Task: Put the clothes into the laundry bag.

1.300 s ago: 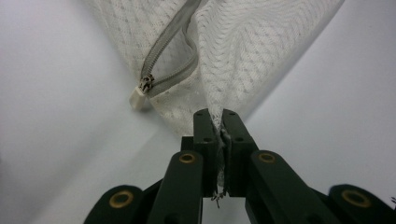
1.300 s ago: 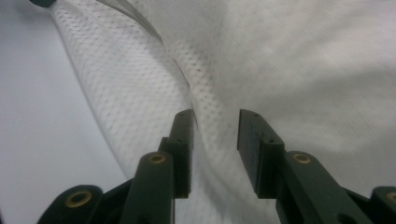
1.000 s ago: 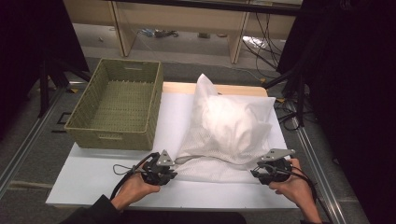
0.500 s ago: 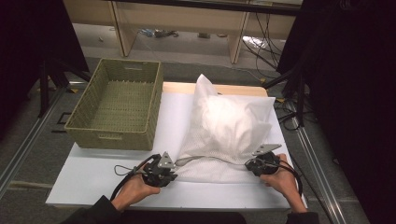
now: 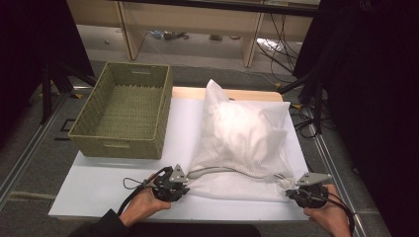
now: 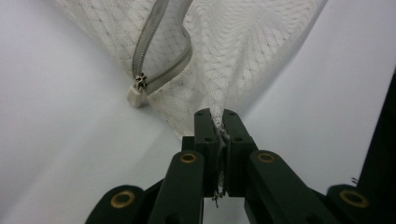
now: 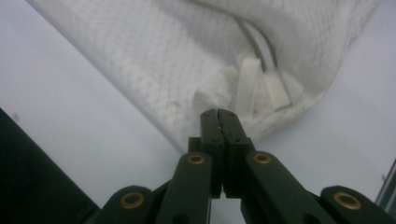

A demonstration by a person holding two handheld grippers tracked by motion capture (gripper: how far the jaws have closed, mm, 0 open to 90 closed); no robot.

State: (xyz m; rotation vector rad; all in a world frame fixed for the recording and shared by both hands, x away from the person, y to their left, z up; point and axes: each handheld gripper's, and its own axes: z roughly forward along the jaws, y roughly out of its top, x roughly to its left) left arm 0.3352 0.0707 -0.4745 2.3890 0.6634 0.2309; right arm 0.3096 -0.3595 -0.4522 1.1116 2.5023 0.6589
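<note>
The white mesh zip bag [image 5: 242, 148] lies at the board's centre, the woven green basket [image 5: 123, 113] at ten o'clock. The left gripper [image 6: 218, 122] pinches its corner; the right gripper [image 7: 220, 120] has just clamped empty beside the other corner. Regripping there seems next.

light: bright tabletop, dark surroundings | shadows: soft | blur: right gripper view's foreground slightly soft

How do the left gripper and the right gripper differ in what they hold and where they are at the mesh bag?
The left gripper is shut on the mesh bag, with fabric pinched between its jaws; the right gripper has just closed, jaws together, with no fabric seen between them. The left gripper sits at the bag's near-left corner, beside the zipper pull; the right gripper sits at the near-right corner, by a white tab. Both are black and shut.
</note>
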